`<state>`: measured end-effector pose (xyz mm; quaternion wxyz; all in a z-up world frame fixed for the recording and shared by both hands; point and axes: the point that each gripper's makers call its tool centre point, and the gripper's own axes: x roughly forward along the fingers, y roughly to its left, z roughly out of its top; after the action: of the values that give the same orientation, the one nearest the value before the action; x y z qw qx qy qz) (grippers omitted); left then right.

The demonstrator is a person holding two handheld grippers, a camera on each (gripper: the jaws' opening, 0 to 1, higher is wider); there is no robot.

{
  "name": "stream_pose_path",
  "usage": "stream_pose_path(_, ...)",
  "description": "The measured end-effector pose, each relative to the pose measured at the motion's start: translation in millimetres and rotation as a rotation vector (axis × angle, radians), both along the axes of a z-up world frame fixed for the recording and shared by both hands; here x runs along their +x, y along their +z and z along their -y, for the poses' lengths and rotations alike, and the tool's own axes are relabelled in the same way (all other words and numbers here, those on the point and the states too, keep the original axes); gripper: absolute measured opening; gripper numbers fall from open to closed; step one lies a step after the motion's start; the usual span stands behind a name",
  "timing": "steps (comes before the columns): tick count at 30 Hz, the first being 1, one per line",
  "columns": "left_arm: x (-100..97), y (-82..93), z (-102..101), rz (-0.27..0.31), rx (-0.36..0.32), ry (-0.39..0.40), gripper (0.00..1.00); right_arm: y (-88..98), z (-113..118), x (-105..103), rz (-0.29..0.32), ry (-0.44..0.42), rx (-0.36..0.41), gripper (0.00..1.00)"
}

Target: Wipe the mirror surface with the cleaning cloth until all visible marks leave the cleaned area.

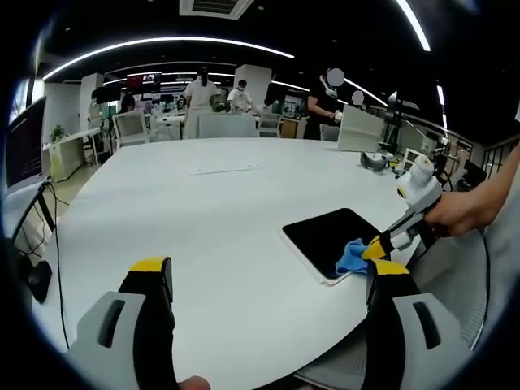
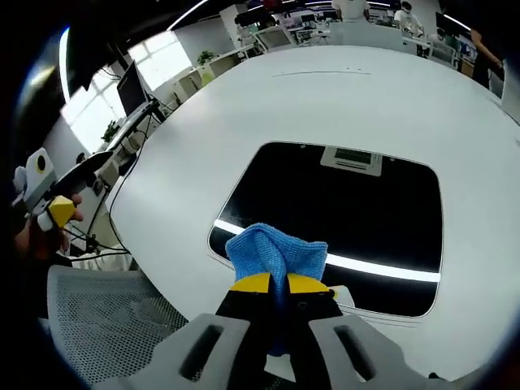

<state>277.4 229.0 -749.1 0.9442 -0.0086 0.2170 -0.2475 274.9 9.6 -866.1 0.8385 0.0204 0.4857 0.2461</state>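
One broad white table carries the dark mirror near its edge, the right gripper pinching the blue cleaning cloth onto its near rim, the left gripper spread wide, holding nothing.

In the right gripper view the cleaning cloth covers the mirror's near edge at lower centre, and its lower folds vanish between the right claw's jaws. In the left gripper view, the people at upper centre are too small to make out.
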Motion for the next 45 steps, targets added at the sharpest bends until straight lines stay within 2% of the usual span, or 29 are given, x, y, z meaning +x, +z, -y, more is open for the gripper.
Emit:
stream_pose_path(8, 0.3, -0.2, 4.5, -0.002, 0.0, 0.002, 0.98, 0.5, 15.2, 3.4, -0.007, -0.033, -0.011, 0.0)
stream_pose_path(26, 3.2, -1.0, 7.2, -0.008, 0.006, -0.01, 0.98, -1.0, 17.4, 8.5, -0.001, -0.026, -0.037, 0.0)
stream_pose_path(32, 0.3, -2.7, 8.7, -0.012, 0.02, -0.027, 0.99, -1.5, 18.3, 24.6, 0.01, -0.029, -0.048, 0.0)
stream_pose_path(34, 2.7, -0.9, 4.5, 0.011, 0.048, -0.016, 0.99, -1.6, 18.8, 29.3, 0.009, -0.034, -0.049, 0.0)
stream_pose_path(37, 5.0, 2.4, 0.5, 0.001, 0.031, -0.002, 0.99, -1.6, 19.0, 39.0, 0.012, -0.033, -0.058, 0.0)
stream_pose_path(45, 8.5, 2.5, -3.1, 0.006, 0.035, 0.008, 0.99, -1.2, 20.4, 72.6, 0.017, -0.049, -0.068, 0.0)
